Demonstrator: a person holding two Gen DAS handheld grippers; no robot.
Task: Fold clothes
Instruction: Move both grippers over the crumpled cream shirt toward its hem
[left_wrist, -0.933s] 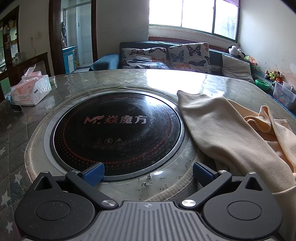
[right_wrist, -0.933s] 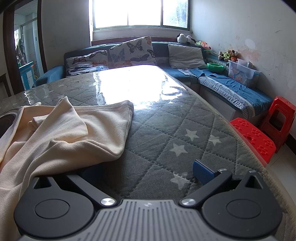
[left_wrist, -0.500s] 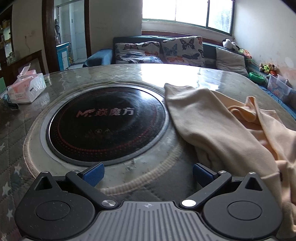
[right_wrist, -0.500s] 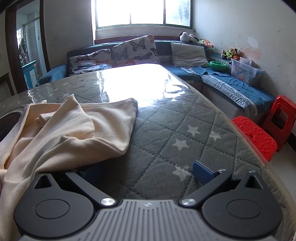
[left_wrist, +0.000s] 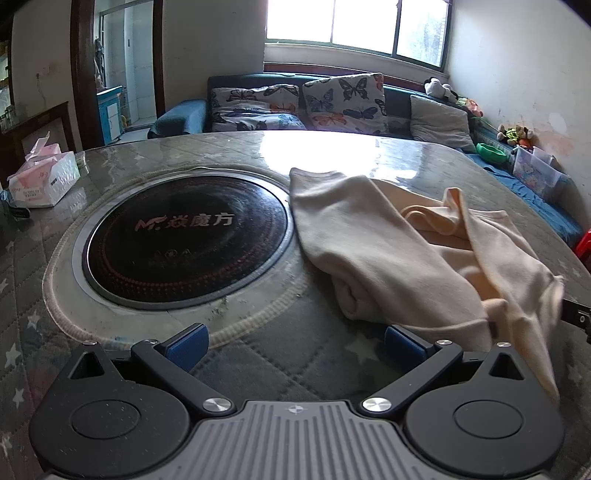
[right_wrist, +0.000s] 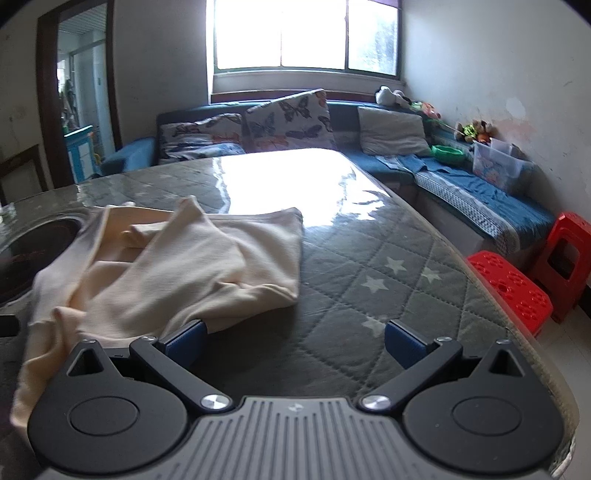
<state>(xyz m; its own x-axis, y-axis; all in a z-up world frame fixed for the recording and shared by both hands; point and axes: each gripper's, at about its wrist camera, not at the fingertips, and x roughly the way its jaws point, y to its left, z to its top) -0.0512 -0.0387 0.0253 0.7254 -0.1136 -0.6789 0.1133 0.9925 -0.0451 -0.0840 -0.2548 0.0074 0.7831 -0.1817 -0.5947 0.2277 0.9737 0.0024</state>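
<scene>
Left gripper: jaws spread, empty. Right gripper: jaws spread, empty. Cream garment: crumpled near table front edge.

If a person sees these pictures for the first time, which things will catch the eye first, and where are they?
A crumpled cream garment lies in the middle of the quilted star-pattern table cover, partly hanging over the near edge. Left of it, a round black induction cooktop is set into the table. Both the left gripper and the right gripper are open, holding nothing.
</scene>
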